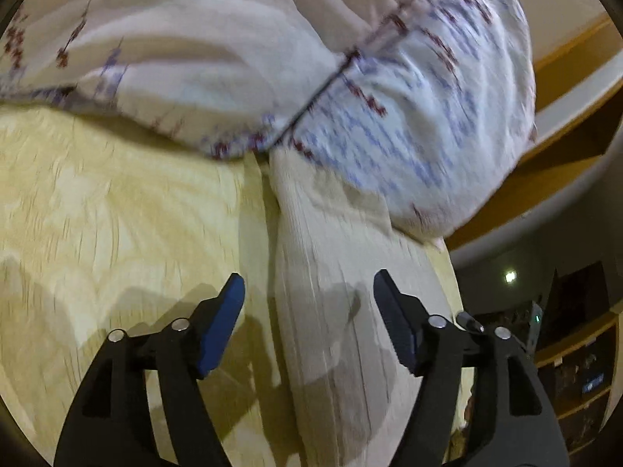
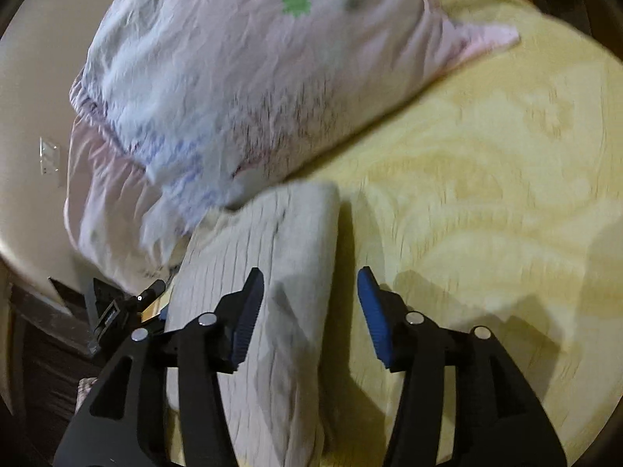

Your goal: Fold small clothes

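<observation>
Left gripper [image 1: 309,284] first: jaws spread wide, blue pads [image 1: 222,327] well apart, nothing pinched between them. It hangs above the folded cream garment [image 1: 335,272], a ribbed, pale cloth lying in a long narrow strip on the yellow bedspread [image 1: 97,210]. The right-hand pad sits over the cloth, the left-hand pad over bare bedspread, and neither presses on anything.

Over to the right gripper [image 2: 311,284]: jaws parted to a middling gap, also empty. Its left pad [image 2: 247,319] is above the same cream garment [image 2: 272,257], whose folded edge runs up between the two fingers; the other pad stands over the yellow bedspread [image 2: 486,179]. Shadows of the fingers fall on cloth and cover alike.

Moving outward, the far end of the garment tucks right under a big pillow [image 1: 409,116] in a white case with blue and red print and a dark seam. From the right wrist the pillow [image 2: 218,89] shows a green clover mark and a pinkish frill at its edge, and it rests on the bedspread, touching the garment's top.

Beyond the bed: a pale wall with a switch plate [image 2: 48,155], and a wooden shelf unit [image 1: 576,369] with dark compartments whose contents are too dim and blurred to make out.
</observation>
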`<state>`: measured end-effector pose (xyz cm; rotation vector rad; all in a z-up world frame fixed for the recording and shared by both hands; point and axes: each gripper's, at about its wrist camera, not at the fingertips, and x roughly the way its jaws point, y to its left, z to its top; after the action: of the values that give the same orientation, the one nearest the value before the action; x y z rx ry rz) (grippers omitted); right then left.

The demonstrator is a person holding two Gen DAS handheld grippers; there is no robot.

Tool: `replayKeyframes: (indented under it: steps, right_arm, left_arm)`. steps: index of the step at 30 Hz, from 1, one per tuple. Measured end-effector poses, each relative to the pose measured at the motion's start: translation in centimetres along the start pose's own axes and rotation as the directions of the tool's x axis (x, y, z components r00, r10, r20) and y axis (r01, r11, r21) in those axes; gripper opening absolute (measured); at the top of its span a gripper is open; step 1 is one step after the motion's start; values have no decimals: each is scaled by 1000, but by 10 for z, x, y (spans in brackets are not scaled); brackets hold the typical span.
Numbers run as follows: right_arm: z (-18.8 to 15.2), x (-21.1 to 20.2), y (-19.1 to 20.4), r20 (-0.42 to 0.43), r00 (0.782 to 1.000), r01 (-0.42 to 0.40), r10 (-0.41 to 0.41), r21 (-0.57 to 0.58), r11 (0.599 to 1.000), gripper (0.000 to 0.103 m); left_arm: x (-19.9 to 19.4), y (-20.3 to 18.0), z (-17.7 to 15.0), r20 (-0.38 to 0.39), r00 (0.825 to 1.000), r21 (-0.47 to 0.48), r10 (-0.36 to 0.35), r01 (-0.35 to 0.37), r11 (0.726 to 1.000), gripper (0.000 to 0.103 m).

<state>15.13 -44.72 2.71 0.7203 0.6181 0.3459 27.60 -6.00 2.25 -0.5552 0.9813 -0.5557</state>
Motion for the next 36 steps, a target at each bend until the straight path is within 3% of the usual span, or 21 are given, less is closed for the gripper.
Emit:
replayKeyframes:
  steps: [5, 7, 9, 11, 13, 14, 15, 21, 27, 33, 36]
  right_arm:
    - [-13, -8, -3, 0, 1000, -5, 5, -16, 1000, 50]
    - [-18, -9, -5, -3, 1000, 19, -19, -50, 999, 11]
    - [-19, -12, -9, 12, 997, 79, -79, -60, 995, 11]
    - [-18, -13, -7, 24, 998, 62, -61, -64, 996, 12]
    - [-14, -16, -5, 23, 1000, 20, -19, -40, 999, 30]
    - [-11, -16, -6, 20, 1000, 5, -4, -29, 1000, 53]
    - [-9, -15, -5, 19, 1000, -9, 10, -25, 1000, 61]
    - [2, 12, -5, -79, 997, -10, 10, 2, 1000, 63]
    - [2, 23, 4, -105, 994, -40, 36, -35, 999, 65]
    - [-3, 33, 9, -143, 986, -94, 87, -42, 995, 44]
    - [-4, 31, 6, -149, 979, -142, 139, -9, 990, 32]
  left_arm:
    - [-4, -5, -26, -51, 999, 29, -4, 5, 1000, 74]
    - [3, -8, -31, -57, 998, 33, 9, -7, 999, 76]
    - [5, -8, -29, -62, 998, 31, 8, -6, 1000, 78]
    - [8, -9, -28, -62, 998, 24, 10, -8, 1000, 79]
    - [9, -8, -28, -68, 998, 25, 1, 1, 1000, 81]
    - [13, -10, -27, -74, 997, 25, -4, 6, 1000, 82]
    - [16, -10, -26, -78, 997, 22, -8, 10, 1000, 83]
    - [26, -14, -26, -98, 995, 23, -29, 31, 999, 86]
    - [32, -24, -29, -92, 996, 77, -2, 10, 997, 86]
    - [37, -35, -31, -83, 996, 137, 40, -28, 990, 85]
    - [38, -31, -29, -86, 996, 112, 20, -10, 994, 72]
